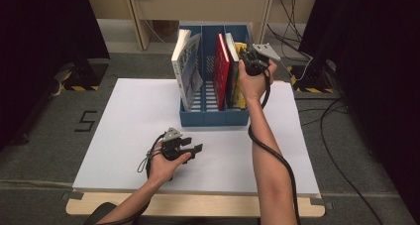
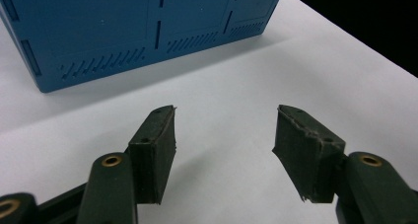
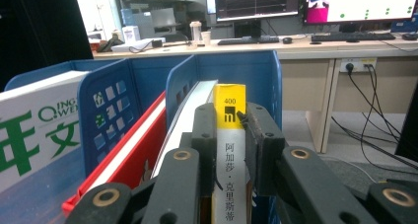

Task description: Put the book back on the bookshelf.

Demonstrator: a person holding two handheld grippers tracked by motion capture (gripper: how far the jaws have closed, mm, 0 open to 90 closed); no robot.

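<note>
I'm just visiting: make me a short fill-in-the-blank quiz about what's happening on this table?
1. The right gripper is clamped on the spine of the ____ book.
2. The books stand in a ____ file holder.
3. The left gripper has its jaws ____, with nothing between them.
4. Next to the held book's compartment stands a ____ book.

Missing words: yellow; blue; open; red

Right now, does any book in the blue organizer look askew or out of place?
Yes. The white book with green print in the left compartment of the blue organizer leans to one side, while the red book stands nearly upright. The yellow-spined book is clamped by the right gripper. Nothing looks damaged.
</note>
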